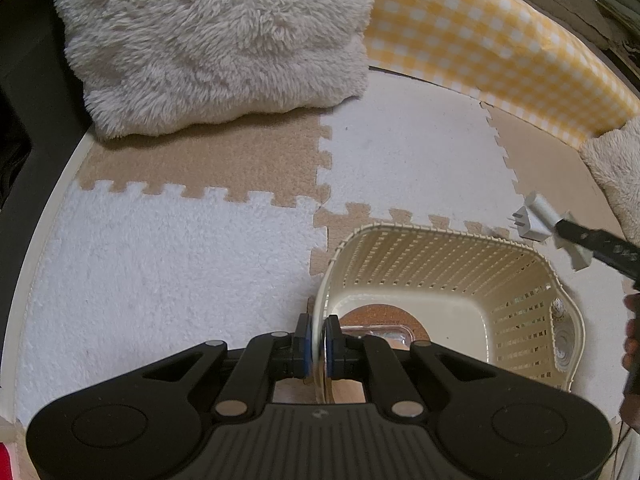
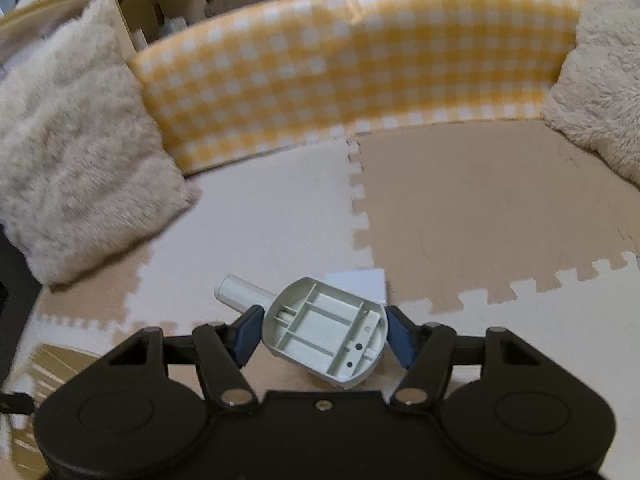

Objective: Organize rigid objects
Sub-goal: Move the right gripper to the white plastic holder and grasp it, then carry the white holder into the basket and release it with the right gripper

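Note:
A cream slatted plastic basket (image 1: 448, 264) stands on the puzzle mat. My left gripper (image 1: 318, 346) is shut on the basket's near-left rim. Inside the basket lie a round cork coaster (image 1: 384, 316) and a clear plastic case (image 1: 384, 334). My right gripper (image 2: 324, 332) is shut on a grey plastic tool with a ribbed underside and a white tube handle (image 2: 324, 328), held above the mat. The same tool (image 1: 536, 220) shows at the right of the left wrist view, above and beyond the basket's far right corner.
A fluffy beige cushion (image 1: 216, 40) lies at the back left and another (image 2: 600, 72) at the right. A yellow checked bolster (image 2: 352, 64) runs along the back. The floor is beige and white puzzle mat (image 1: 160, 248). A basket corner (image 2: 48, 364) shows lower left.

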The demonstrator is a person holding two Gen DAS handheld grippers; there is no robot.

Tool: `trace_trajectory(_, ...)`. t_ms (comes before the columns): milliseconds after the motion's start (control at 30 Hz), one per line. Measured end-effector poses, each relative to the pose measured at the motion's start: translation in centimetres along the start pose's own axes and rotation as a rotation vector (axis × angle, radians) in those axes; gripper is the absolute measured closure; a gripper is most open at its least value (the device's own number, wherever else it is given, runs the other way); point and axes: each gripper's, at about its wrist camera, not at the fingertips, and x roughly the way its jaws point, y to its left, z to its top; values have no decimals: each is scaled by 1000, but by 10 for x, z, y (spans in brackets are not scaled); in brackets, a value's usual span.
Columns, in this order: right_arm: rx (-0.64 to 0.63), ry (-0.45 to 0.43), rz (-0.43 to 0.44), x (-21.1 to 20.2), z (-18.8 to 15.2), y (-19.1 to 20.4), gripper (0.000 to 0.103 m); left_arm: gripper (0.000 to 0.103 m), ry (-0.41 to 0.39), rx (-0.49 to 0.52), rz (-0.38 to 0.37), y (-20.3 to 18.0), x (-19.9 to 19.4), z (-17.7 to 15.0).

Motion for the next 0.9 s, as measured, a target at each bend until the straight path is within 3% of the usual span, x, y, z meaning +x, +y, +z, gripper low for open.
trace_trajectory(200, 31, -51, 87, -35, 3, 22, 37, 96, 0, 1, 3, 0, 1, -1)
trace_trajectory(533, 41, -21, 172, -69, -17, 66, 37, 96, 5, -4, 0, 1, 2, -2)
trace_trajectory(900, -91, 80, 175, -50, -43, 128, 37, 96, 3, -6, -2, 1, 1, -3)
